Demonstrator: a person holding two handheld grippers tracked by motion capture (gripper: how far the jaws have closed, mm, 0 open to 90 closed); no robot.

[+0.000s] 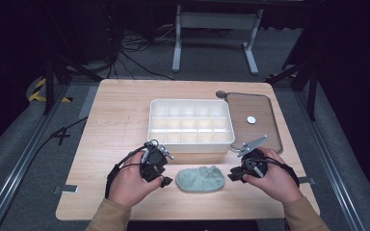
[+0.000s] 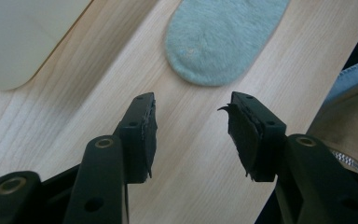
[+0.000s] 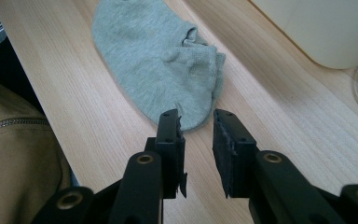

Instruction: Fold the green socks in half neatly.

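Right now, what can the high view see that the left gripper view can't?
High view alone: the white divided plastic box's compartments, the grey tray holding a small white disc, and the right gripper. Left gripper view alone: the left gripper's open black pads close up, nothing between them. Both: the pale green sock lying on the light wooden table.

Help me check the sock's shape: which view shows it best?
The high view: the whole sock lies flat on the table, outline complete. The right gripper view shows most of it, opening end nearest; the left gripper view shows one rounded end.
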